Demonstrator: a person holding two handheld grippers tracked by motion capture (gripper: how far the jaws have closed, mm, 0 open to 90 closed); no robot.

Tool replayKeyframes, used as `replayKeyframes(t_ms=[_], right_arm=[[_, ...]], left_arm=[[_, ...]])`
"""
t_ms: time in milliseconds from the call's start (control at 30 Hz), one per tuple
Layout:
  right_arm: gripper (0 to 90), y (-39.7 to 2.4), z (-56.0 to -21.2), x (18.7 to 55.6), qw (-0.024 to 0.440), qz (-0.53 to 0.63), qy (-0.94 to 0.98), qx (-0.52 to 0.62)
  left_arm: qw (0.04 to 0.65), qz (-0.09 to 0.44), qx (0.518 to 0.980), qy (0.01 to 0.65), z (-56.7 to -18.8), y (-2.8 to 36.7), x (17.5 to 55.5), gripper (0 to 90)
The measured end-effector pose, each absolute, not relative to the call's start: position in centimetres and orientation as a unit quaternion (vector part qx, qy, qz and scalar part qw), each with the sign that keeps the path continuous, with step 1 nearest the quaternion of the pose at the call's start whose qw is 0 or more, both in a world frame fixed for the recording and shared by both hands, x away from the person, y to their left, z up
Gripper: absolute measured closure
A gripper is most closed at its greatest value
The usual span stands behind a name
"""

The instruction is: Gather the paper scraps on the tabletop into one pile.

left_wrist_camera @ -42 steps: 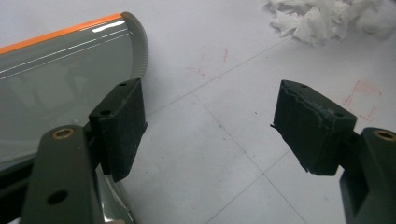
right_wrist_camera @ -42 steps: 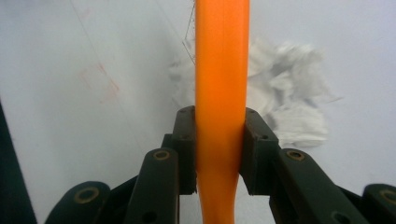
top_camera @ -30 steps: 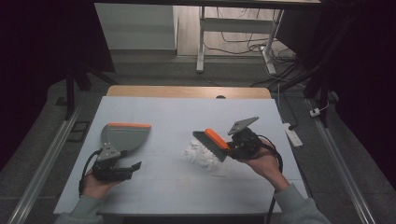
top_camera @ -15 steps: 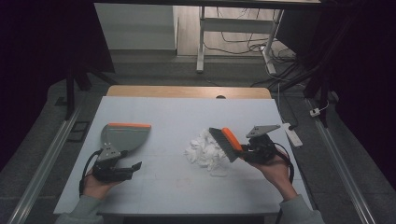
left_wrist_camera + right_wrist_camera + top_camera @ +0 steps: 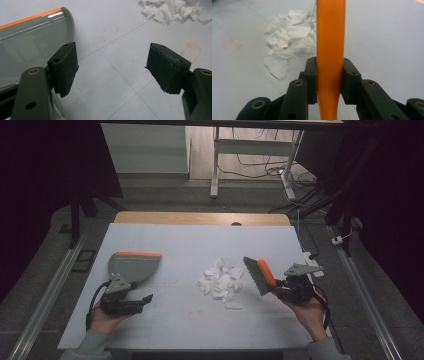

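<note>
Your table [image 5: 165,245] is the biggest thing here, a pale sheet with faint grid lines. On its left side lies the grey dustpan [image 5: 134,266] with an orange lip, flat and holding nothing that you can see. It looks like stiff, light plastic; its handle, by your left gripper [image 5: 131,301], is probably the place to take it. That gripper's 2 jaws stand wide apart around nothing.

Near the centre sits the heap of torn white paper [image 5: 221,279], soft and featherweight, likely to scatter if swept fast. Just right of it is the brush [image 5: 259,275]. Your right gripper [image 5: 329,80] is clamped tight on its smooth orange handle.
</note>
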State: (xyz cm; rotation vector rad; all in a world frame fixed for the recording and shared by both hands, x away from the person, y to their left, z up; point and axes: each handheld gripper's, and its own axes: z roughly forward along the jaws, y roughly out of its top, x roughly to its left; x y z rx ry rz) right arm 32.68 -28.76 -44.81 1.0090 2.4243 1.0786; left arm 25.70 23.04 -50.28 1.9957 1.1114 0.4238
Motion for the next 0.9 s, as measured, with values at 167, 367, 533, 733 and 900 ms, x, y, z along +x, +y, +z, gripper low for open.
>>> replayKeyframes(t_ms=[167,367,533,733,900], right_arm=[[70.3,-30.1,-45.8,32.0,0.157,0.392,0.83,0.365],[70.3,-30.9,-46.3,31.6,0.162,0.398,0.823,0.371],[70.3,-30.7,-46.1,31.6,0.166,0.405,0.824,0.36],[70.3,-30.6,-46.1,31.3,0.17,0.406,0.826,0.352],[70.2,-30.7,-46.1,31.3,0.172,0.41,0.824,0.352]], left_arm=[[0.397,0.167,0.789,0.438,-50.3,22.9,25.7,26.2],[0.396,0.168,0.79,0.436,-50.3,22.7,25.7,26.2],[0.397,0.17,0.791,0.435,-50.2,22.6,25.6,26.2],[0.4,0.173,0.789,0.434,-50.1,22.7,25.6,26.2],[0.4,0.174,0.788,0.434,-50.1,22.7,25.6,26.3]])
